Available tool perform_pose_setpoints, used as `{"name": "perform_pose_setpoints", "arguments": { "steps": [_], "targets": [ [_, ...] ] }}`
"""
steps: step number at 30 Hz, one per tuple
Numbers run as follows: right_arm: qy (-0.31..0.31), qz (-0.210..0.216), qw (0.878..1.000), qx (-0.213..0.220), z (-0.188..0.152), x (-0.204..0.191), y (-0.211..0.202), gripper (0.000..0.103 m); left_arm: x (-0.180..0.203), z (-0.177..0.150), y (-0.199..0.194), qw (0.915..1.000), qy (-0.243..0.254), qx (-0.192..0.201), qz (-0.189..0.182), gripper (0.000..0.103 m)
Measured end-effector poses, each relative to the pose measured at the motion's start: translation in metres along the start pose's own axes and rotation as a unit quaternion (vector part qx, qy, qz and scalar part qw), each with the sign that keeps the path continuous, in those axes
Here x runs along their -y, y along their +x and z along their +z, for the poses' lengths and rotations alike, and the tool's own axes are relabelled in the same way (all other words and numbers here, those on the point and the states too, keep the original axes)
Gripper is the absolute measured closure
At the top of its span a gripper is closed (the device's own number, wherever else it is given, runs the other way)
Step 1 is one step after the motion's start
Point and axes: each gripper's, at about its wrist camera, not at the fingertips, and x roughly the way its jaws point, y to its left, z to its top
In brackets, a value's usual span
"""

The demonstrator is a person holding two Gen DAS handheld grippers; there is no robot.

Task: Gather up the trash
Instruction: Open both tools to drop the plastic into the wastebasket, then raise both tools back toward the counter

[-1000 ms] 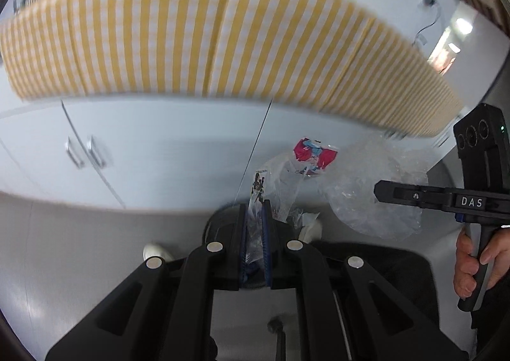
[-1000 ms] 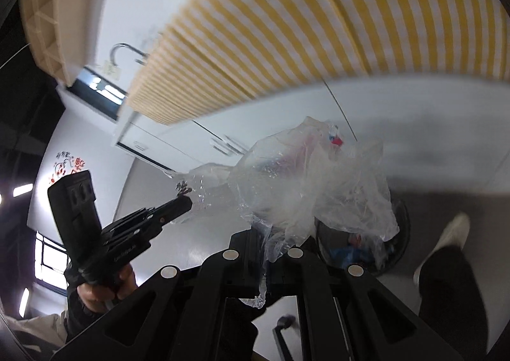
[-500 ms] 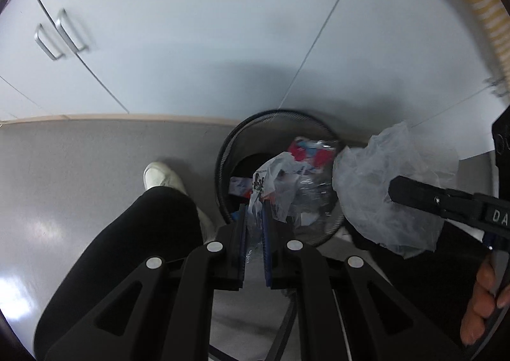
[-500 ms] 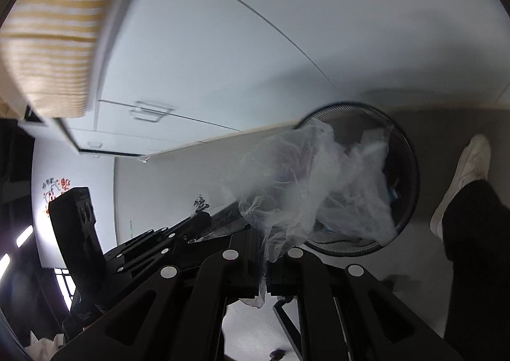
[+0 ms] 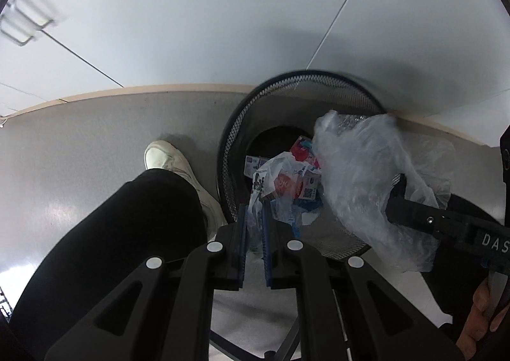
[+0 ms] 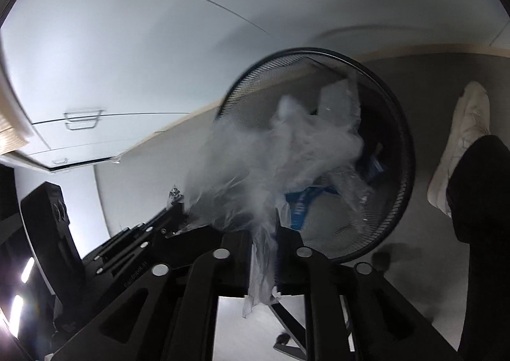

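Observation:
A black mesh trash bin stands on the floor against white cabinets, also in the right wrist view. Wrappers and boxes lie inside it. My left gripper is shut on a small clear wrapper with printed marks, held over the bin's near rim. My right gripper is shut on a crumpled clear plastic bag, which hangs over the bin's mouth. The bag also shows in the left wrist view, with the right gripper's body behind it.
White cabinet doors with metal handles rise behind the bin. The person's black trouser leg and white shoe stand left of the bin on the grey floor. A wheeled chair base is below.
Both grippers tipped down from the striped tabletop edge to the bin and moved closer over it. The bag and the wrapper stay gripped.

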Motion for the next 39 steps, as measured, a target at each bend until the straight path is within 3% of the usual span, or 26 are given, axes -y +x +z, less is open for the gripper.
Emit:
{"name": "perform_pose_setpoints", "arguments": {
  "steps": [6,8,10,11,13,17,21,33,39],
  "targets": [
    [0.006,-0.043,0.999,0.007,0.006,0.011,-0.004,0.059,0.002,0.008,0.015,0.9998,0.006,-0.016,0.002,0.091],
    [0.002,-0.052,0.999,0.016,0.008,0.01,-0.011,0.045,0.004,0.01,0.012,0.9998,0.009,-0.019,0.005,0.083],
    [-0.003,-0.061,0.998,0.023,0.008,0.009,-0.017,0.03,0.005,0.011,0.011,0.9997,0.012,-0.02,0.011,0.055],
    [-0.007,-0.063,0.998,0.027,0.008,0.008,-0.02,0.029,0.005,0.012,0.011,0.9997,0.013,-0.019,0.01,0.05],
    [-0.01,-0.068,0.997,0.033,0.009,0.005,-0.027,0.016,0.006,0.012,0.01,0.9994,0.021,-0.02,0.02,0.035],
    [-0.004,-0.073,0.996,0.058,0.008,0.006,-0.041,0.008,0.01,0.011,0.006,0.9986,0.045,-0.016,0.024,0.012],
    [0.001,-0.069,0.995,0.075,0.005,0.005,-0.057,0.004,0.01,0.011,-0.004,0.9984,0.053,-0.006,0.019,0.005],
    [-0.012,-0.05,0.992,0.115,-0.025,-0.017,-0.107,0.004,-0.004,-0.009,-0.059,0.9976,0.054,0.035,0.024,0.005],
    [-0.037,-0.045,0.987,0.147,-0.049,-0.036,-0.142,0.004,-0.014,-0.031,-0.095,0.9967,0.045,0.066,0.009,0.005]
  ]
}}
